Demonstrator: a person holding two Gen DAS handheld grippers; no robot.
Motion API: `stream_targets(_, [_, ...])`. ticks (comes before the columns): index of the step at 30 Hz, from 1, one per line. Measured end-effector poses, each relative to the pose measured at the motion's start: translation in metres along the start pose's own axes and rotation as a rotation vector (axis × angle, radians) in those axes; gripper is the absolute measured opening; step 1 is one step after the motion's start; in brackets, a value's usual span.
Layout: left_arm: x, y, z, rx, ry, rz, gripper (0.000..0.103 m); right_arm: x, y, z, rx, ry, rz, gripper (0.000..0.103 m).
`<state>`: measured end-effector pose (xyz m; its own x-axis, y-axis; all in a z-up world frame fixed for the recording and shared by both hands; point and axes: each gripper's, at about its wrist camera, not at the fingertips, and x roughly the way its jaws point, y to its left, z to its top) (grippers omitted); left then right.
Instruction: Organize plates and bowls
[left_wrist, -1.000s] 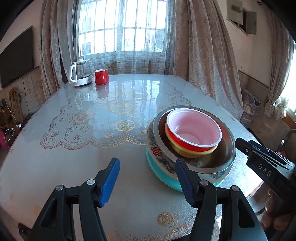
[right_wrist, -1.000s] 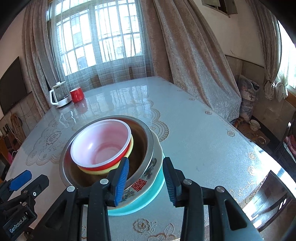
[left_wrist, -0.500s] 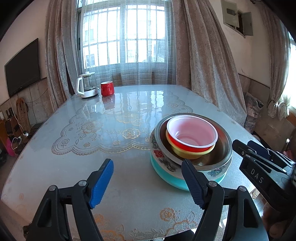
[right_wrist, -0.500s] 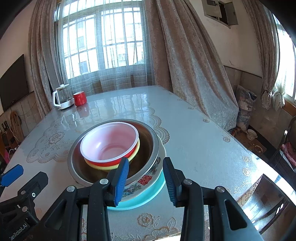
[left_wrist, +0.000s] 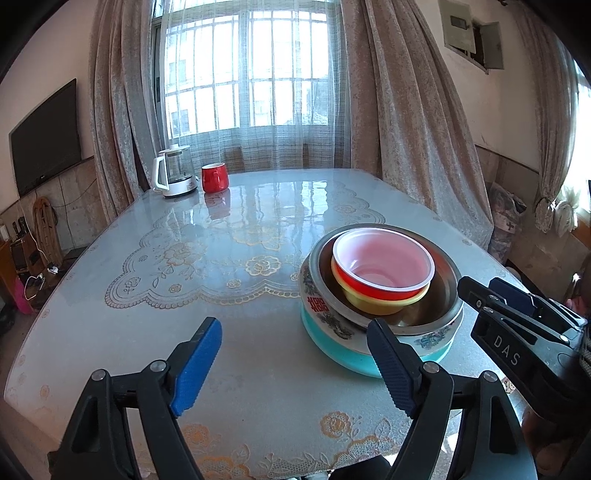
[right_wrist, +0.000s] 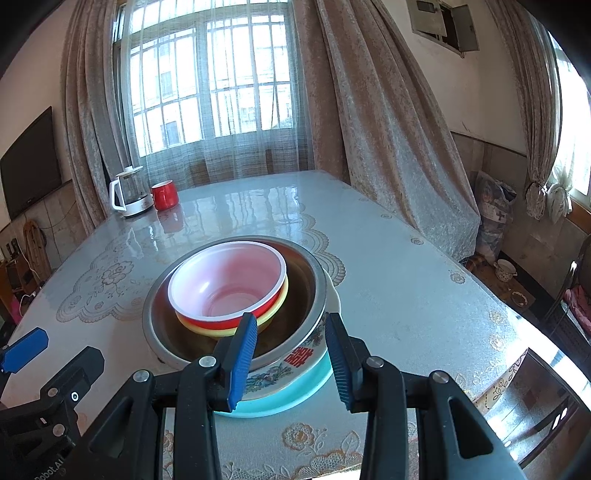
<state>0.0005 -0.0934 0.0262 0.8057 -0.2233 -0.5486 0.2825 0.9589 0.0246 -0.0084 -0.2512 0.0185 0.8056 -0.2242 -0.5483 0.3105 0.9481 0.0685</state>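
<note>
A stack stands near the table's front right: a teal plate (left_wrist: 332, 345) at the bottom, a flowered plate (left_wrist: 317, 302) with red characters, a steel bowl (left_wrist: 445, 295), a yellow bowl (left_wrist: 384, 308) and a red bowl (left_wrist: 380, 258) with a pale inside on top. My left gripper (left_wrist: 291, 350) is left of the stack, its jaws opening over bare tabletop with nothing between them. My right gripper (right_wrist: 291, 332) hovers just short of the stack's near rim, jaws partly apart and not pressing on anything. The steel bowl (right_wrist: 308, 288) and flowered plate (right_wrist: 299, 358) show in the gap.
A glass kettle (left_wrist: 175, 173) and a red mug (left_wrist: 214, 177) stand at the table's far left corner. The lace-patterned table (left_wrist: 207, 258) is bare in the middle. Curtains hang behind it. A dark chair (right_wrist: 569, 306) stands off the right edge.
The left gripper's jaws have spread wider. Both views have tipped up a little, so the stack sits slightly farther from the fingers. The stack has not moved.
</note>
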Motion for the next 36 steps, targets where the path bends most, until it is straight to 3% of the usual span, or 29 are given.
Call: stream_targets(36, [0.000, 0.006, 0.004, -0.003, -0.026, 0.011, 0.087, 0.007, 0.012, 0.004, -0.019, 0.008, 0.012, 0.039])
